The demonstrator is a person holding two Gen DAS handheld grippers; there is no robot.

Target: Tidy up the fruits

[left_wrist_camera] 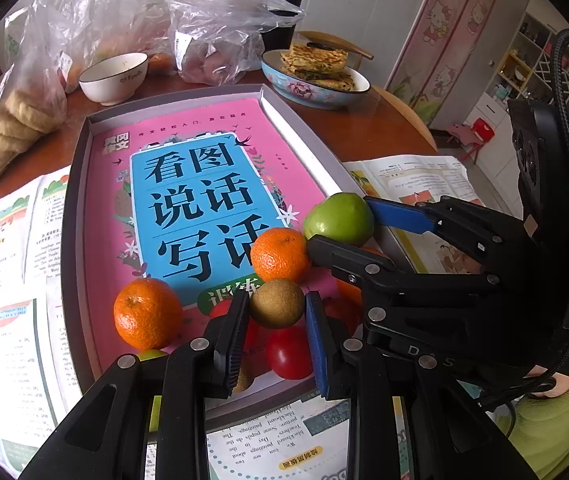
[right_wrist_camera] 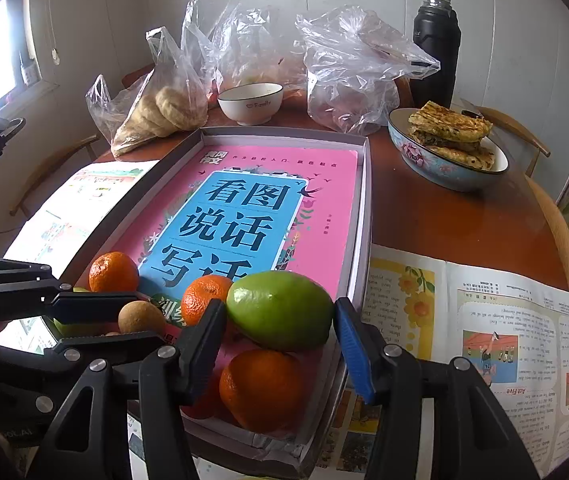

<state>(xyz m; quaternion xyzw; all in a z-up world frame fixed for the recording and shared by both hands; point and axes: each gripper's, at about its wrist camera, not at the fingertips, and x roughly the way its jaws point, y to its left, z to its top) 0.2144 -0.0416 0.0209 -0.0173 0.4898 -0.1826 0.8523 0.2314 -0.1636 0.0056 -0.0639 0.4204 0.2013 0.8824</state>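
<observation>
Left wrist view: the left gripper straddles a small round brown kiwi-like fruit in the near end of the shallow grey cardboard box, which is lined by a pink-and-blue book cover. Its jaws are spread about as wide as the fruit; whether the pads actually press it cannot be told. To do this step well, close gently and squarely across the fruit's widest part, then lift straight up so the neighbouring orange mandarin and red tomato are not nudged. Another mandarin sits apart, to the left.

Right wrist view: the right gripper brackets a smooth green oval fruit resting on top of a large orange at the box's near right corner. The jaws are spread; the black pad looks to touch, while the blue pad stands just clear. Centre the jaws before squeezing, since a perched round fruit is likely to roll.
</observation>
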